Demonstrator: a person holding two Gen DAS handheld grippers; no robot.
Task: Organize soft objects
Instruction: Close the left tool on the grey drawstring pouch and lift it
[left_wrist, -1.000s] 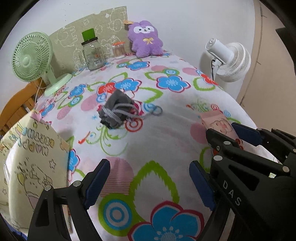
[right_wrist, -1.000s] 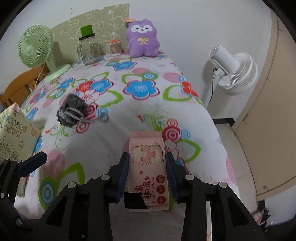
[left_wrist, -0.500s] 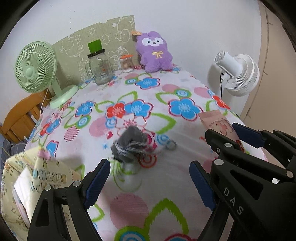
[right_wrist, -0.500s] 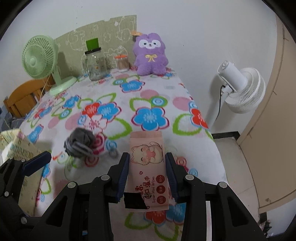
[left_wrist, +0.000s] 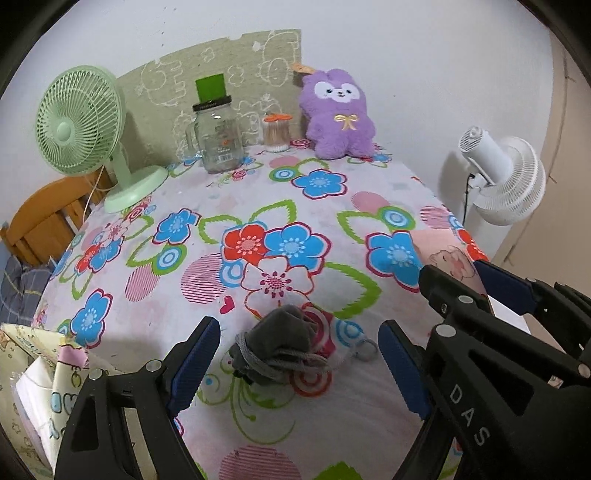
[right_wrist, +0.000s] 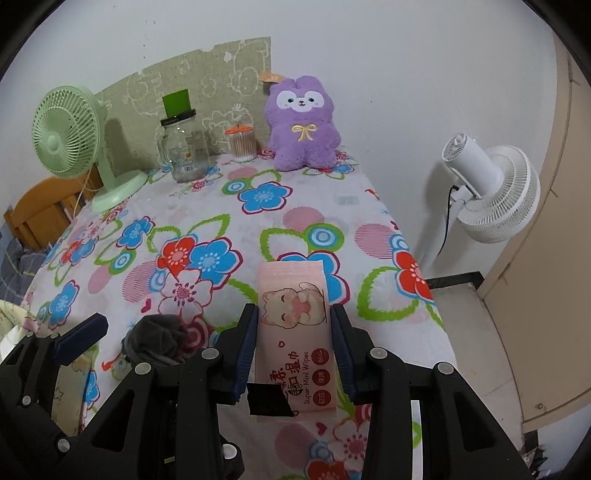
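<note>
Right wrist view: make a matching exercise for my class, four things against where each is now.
Things:
1. pink wipes pack
2. grey drawstring pouch
3. purple plush toy
4. green fan

Places:
A. back left of the table
B. against the back wall, beside the cotton swab jar
C. clamped in the right gripper
D. lying on the flowered cloth

Pairs: 1-C, 2-D, 3-B, 4-A
</note>
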